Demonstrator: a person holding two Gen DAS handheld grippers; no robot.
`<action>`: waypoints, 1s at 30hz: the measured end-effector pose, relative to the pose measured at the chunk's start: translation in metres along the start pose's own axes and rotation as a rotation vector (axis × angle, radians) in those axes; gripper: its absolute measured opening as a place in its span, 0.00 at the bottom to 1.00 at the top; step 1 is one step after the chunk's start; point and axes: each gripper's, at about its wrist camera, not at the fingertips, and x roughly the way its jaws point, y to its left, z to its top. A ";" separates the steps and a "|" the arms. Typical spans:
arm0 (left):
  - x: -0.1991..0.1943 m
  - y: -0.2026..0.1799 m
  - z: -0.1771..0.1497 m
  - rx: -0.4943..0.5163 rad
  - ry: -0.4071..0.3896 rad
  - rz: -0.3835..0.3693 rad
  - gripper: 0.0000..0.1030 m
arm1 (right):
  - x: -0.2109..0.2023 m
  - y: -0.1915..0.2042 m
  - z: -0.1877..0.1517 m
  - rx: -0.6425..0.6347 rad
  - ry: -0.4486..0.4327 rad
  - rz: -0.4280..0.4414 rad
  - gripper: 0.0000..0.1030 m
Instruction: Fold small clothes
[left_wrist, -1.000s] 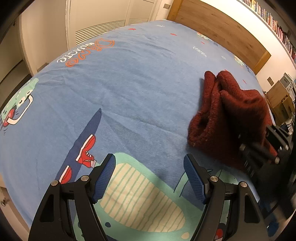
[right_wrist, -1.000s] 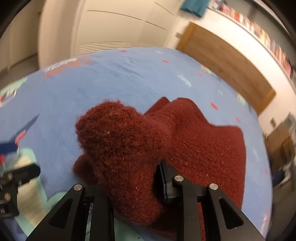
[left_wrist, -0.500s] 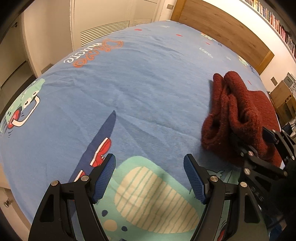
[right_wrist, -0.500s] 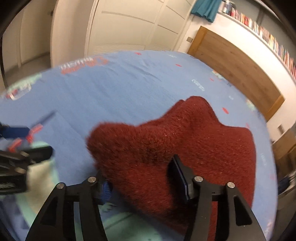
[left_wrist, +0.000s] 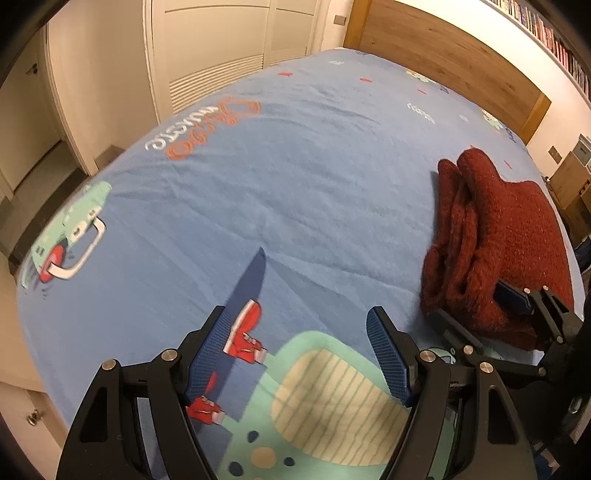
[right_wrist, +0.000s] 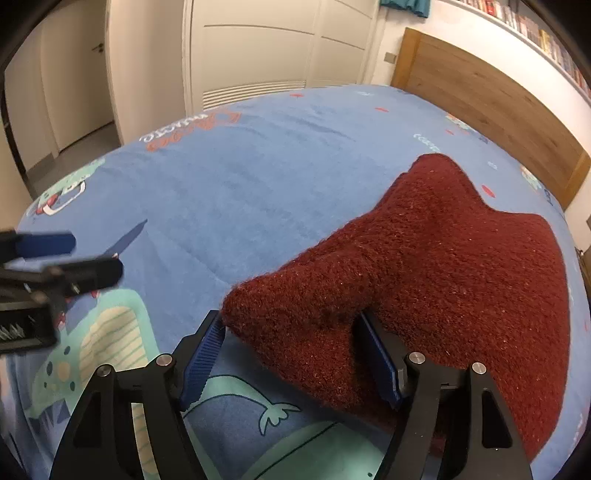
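**Mia:** What can't we see well?

**Ben:** The near edge of the red sweater (right_wrist: 436, 266) is tucked behind the right gripper (right_wrist: 291, 354), so I can't see how it lies there. The left gripper (right_wrist: 44, 258) is blurry in the right wrist view and cut off at the side. In the left wrist view the right gripper (left_wrist: 517, 306) is only partly seen, low at the right edge.

**Mia:** Where is the sweater?

**Ben:** It lies folded in a thick red pile (left_wrist: 495, 243) on the right side of the blue bedspread (left_wrist: 295, 177). The bedspread has a cartoon dinosaur (left_wrist: 325, 402) and orange letters (left_wrist: 207, 125) on it.

**Mia:** Are the fingers holding anything?

**Ben:** The left gripper (left_wrist: 299, 354) is spread wide over the dinosaur and holds nothing. The right one is spread apart too. A corner of the sweater sits between its blue pads (right_wrist: 376, 354), but they don't squeeze it.

**Mia:** What changed?

**Ben:** A second ago the right fingers pinched a lifted bunch of sweater. Now they have let go, and the sweater lies flatter. The left gripper stayed open and has pulled back a bit, so more of the bed shows.
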 end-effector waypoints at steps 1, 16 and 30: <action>-0.003 0.000 0.002 0.004 -0.005 0.009 0.69 | -0.003 -0.001 0.001 0.011 -0.003 0.012 0.74; -0.039 -0.051 0.029 0.138 -0.051 -0.107 0.74 | -0.114 -0.071 -0.026 0.234 -0.176 0.023 0.73; 0.037 -0.152 0.084 0.322 0.144 -0.381 0.77 | -0.105 -0.212 -0.077 0.659 -0.112 0.060 0.90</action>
